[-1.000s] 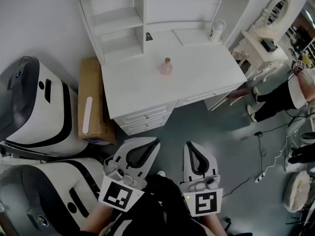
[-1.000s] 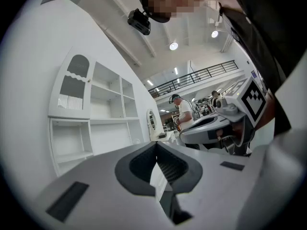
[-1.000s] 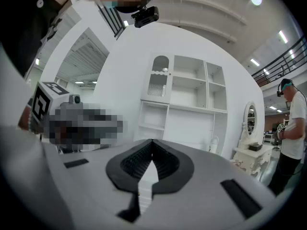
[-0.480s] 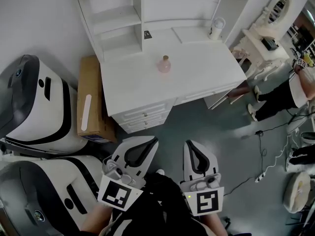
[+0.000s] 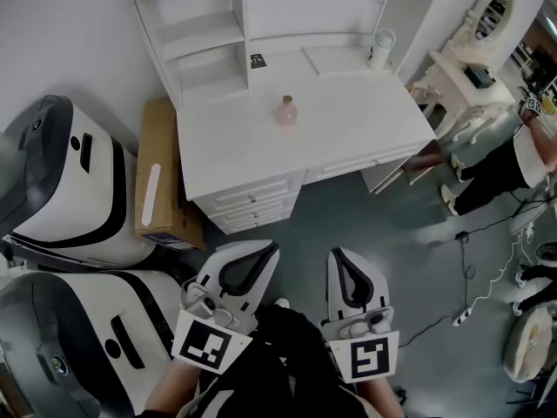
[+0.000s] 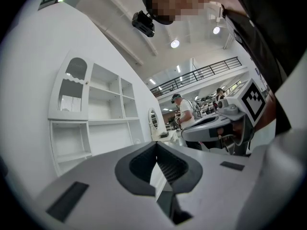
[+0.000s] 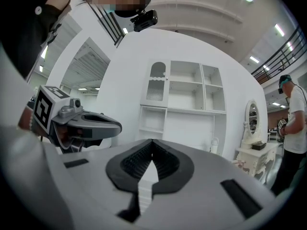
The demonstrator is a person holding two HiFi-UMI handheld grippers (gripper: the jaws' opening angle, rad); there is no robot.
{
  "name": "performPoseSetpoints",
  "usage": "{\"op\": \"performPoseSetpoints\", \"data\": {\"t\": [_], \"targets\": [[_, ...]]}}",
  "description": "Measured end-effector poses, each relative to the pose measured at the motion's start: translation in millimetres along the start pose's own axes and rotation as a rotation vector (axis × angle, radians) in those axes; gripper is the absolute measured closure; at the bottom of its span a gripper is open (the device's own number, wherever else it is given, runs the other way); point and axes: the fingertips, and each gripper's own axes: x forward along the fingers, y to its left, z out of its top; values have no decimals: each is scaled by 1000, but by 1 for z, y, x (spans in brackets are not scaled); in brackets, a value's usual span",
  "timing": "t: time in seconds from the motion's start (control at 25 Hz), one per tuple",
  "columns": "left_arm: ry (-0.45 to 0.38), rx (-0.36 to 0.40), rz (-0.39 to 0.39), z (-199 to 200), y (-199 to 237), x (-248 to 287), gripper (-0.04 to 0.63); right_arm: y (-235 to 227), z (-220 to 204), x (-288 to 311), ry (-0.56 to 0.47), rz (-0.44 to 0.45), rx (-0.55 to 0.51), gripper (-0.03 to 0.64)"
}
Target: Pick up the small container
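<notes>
The small container, a pink bottle (image 5: 285,111) with a tan stopper, stands upright near the middle of the white desk (image 5: 348,138) in the head view. Both grippers hang low near my body, well short of the desk. My left gripper (image 5: 266,249) is shut and holds nothing, its jaws meeting in the left gripper view (image 6: 156,146). My right gripper (image 5: 338,257) is also shut and empty, with its jaws together (image 7: 151,143). The bottle is hidden behind the jaws in both gripper views.
A white lidded cylinder (image 5: 379,49) stands at the desk's back right under the shelves (image 5: 209,50). A cardboard box (image 5: 160,177) and white machines (image 5: 61,190) stand to the left. To the right are a vanity table (image 5: 466,72), a person (image 5: 509,164) and floor cables (image 5: 466,299).
The desk and bottle have slid slightly up and left in the head view as the camera shifted. Both grippers stay shut in the same place.
</notes>
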Motion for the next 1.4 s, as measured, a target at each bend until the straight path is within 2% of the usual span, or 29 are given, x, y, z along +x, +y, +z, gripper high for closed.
{"op": "performPoseSetpoints", "data": {"t": [0.28, 0.44, 0.64, 1.08, 1.4], "targets": [[-14, 13, 16, 9, -21, 8, 595, -15, -2, -22, -17, 0, -14, 617], [-24, -19, 17, 10, -33, 11, 596, -21, -4, -33, -21, -2, -29, 617], [-30, -5, 20, 13, -40, 15, 595, -25, -6, -40, -25, -1, -35, 617], [-24, 5, 5, 11, -39, 31, 595, -44, -8, -35, -40, -32, -11, 617], [-31, 19, -16, 5, -22, 60, 595, -66, -16, -13, -29, -61, -10, 617]]}}
